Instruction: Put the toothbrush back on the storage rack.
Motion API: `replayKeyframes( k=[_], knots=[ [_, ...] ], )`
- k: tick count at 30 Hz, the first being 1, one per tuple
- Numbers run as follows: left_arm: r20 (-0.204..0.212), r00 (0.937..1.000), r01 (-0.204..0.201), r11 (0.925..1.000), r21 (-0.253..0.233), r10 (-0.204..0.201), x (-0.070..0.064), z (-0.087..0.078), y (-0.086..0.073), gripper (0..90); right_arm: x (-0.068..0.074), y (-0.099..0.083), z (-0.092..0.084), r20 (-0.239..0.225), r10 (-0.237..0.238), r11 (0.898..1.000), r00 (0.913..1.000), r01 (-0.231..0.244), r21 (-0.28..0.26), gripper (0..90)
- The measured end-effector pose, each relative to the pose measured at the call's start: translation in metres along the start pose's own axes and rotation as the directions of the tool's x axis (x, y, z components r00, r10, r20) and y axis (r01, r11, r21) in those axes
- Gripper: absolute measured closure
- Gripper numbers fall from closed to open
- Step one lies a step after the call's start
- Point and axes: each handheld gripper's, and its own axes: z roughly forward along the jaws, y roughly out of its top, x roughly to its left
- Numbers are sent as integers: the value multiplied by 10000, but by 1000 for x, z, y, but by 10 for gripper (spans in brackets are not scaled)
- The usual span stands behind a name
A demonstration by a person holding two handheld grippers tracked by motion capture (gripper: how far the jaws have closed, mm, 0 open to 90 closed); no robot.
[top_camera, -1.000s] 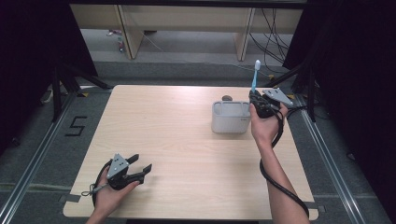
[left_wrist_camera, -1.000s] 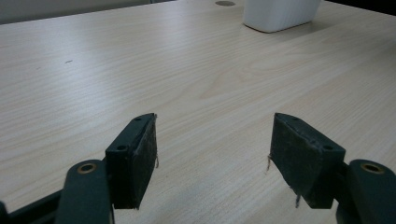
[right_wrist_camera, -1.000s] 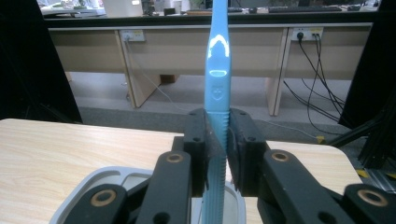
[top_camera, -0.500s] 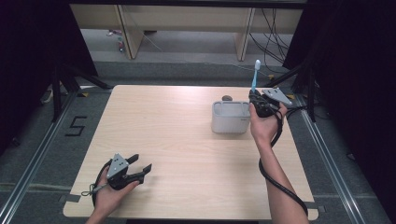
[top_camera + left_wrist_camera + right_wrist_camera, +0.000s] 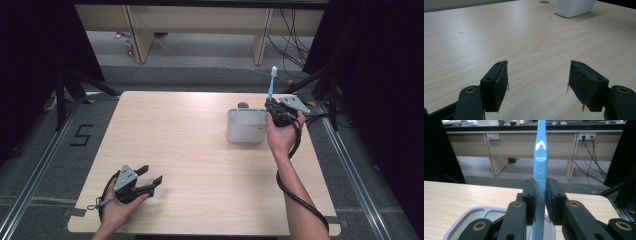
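Toothbrush [image 5: 541, 170]: upright — clamped in right gripper [image 5: 540, 202] over white holder [image 5: 246, 125]
Left gripper [image 5: 537, 85]: jaws apart — nothing between them

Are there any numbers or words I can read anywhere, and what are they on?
"5" in black tape on the grey floor, left of the light wooden table.
The blue plastic toothbrush has a raised shield mark on its handle; any letters are too blurred to read.
Nothing else can be read.
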Motion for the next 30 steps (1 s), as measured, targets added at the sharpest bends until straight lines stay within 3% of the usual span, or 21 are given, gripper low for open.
replayKeyframes(
  k=[8,9,12,13,16,19,21,29,30],
  knots=[
    [11,10000,9,10000,-3,-9,0,0,0,311,-1,-2,0,-17,-205,9998,9998,205,-28,788],
    [13,10000,11,10000,-1,-11,0,0,0,311,1,-2,1,-48,53,10000,10000,-53,-7,788],
    [18,10000,10,10000,-15,-10,0,0,0,311,1,-5,1,-83,13,10000,10000,-12,55,788],
    [20,10000,16,10000,-22,-16,0,0,0,311,2,-5,1,-3,199,9998,9998,-199,99,788],
    [17,10000,17,10000,-16,-17,1,0,0,311,1,-6,1,-39,-104,9999,9999,105,56,788],
    [13,10000,1,10000,-4,-1,0,0,0,311,1,-8,0,-2,94,9999,10000,-94,135,788],
    [14,10000,1,10000,-2,-1,0,0,0,311,-1,-9,0,11,-119,9999,9999,119,84,788],
    [20,10000,5,10000,-8,-5,0,0,0,311,0,-13,0,-47,105,9998,9999,-104,167,788],
    [21,10000,4,10000,-9,-4,0,0,0,311,-1,-13,0,-4,-41,9999,10000,41,122,787]
  ],
)
